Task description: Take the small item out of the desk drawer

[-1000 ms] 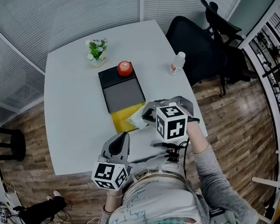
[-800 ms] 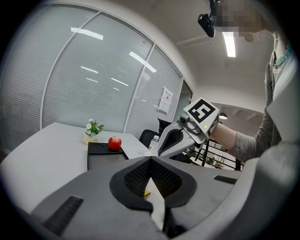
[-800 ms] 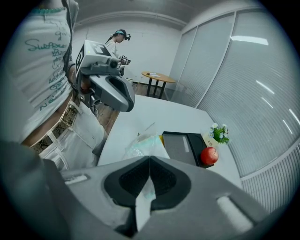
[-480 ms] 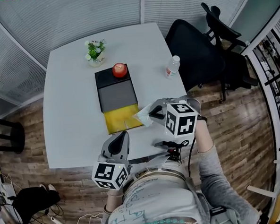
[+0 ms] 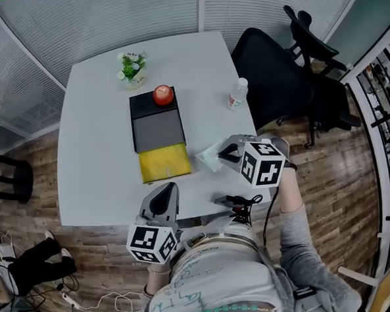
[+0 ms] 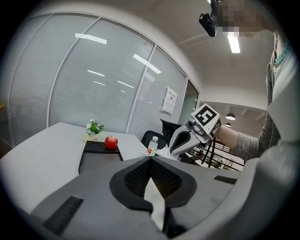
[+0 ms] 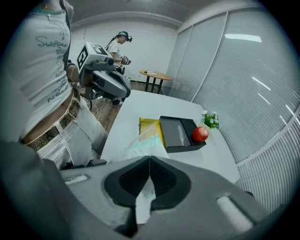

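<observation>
Right gripper (image 5: pixel 227 158) clamped on clear plastic packet (image 5: pixel 210 159), just right of open yellow drawer (image 5: pixel 162 164) (left gripper (image 5: pixel 164 193) pinched closed, empty).

Clear plastic packet (image 5: pixel 210 159) in right tongs (image 5: pixel 221 158) — yellow drawer (image 5: pixel 164 163) open.

Clear packet (image 7: pixel 144 147) half hidden behind right gripper (image 7: pixel 149 160) jaws, contents too blurry to tell. Bottle (image 5: pixel 237 94) label unreadable. Person's torso (image 5: pixel 216 282) cut off at head view's bottom edge.
</observation>
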